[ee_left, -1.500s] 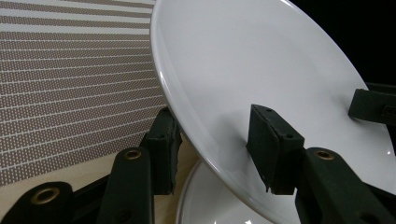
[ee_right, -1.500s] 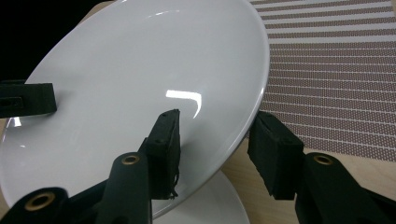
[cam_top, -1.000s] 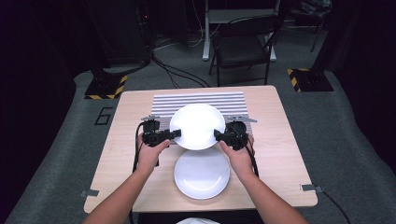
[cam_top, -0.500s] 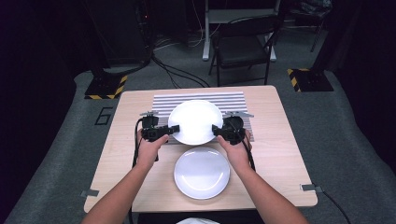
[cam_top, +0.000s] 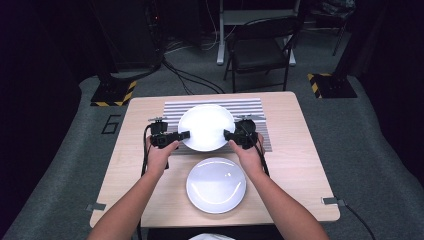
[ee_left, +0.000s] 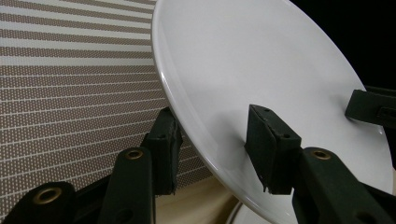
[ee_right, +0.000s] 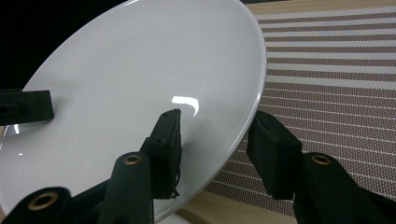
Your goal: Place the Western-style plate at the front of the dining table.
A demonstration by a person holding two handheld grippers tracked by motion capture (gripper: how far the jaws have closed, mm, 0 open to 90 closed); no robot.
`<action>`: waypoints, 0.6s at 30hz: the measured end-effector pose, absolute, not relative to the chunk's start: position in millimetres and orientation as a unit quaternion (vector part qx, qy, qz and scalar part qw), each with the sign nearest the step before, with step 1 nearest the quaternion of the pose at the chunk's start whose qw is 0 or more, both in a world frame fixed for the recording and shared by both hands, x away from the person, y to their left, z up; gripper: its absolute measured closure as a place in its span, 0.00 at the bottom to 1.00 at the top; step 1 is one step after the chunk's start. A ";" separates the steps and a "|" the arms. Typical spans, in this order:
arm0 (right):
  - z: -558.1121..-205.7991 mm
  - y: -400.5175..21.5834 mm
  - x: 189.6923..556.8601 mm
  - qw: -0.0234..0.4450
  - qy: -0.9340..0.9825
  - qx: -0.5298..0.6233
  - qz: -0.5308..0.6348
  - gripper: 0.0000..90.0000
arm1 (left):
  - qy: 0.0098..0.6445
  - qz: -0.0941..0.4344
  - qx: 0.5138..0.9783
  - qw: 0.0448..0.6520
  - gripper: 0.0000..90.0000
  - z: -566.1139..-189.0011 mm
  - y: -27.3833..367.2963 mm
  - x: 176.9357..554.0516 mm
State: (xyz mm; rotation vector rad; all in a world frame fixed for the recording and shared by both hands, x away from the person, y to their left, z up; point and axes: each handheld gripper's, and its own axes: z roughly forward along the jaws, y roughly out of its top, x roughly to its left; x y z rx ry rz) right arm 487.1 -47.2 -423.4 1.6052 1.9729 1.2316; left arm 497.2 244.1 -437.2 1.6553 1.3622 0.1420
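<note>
A white plate [cam_top: 206,127] hangs tilted just above the striped mat [cam_top: 250,107], held by its two opposite edges. My left gripper [cam_top: 186,135] is shut on the plate's left rim; its jaws have just closed a little further on the plate [ee_left: 261,70], one pad under and one on top, around the left gripper [ee_left: 212,121]. My right gripper [cam_top: 226,134] is shut on the right rim, clamping the plate [ee_right: 140,70] at the right gripper [ee_right: 217,121]. A second white plate [cam_top: 216,184] lies flat on the table nearer the person.
The wooden table [cam_top: 130,165] carries the mat at its far middle. A folding chair [cam_top: 260,50] stands beyond the far edge, and black stands with hazard-striped bases [cam_top: 112,92] sit on the floor to either side. Cables trail from both grippers.
Both grippers have carried the plate a little farther from the person and slightly left, over the striped mat. The lower plate has not moved.
</note>
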 end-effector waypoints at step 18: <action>-416.3 -42.3 503.4 0.171 0.692 0.555 0.430 0.61 | 0.562 0.062 0.669 0.482 0.62 -431.8 246.4 512.7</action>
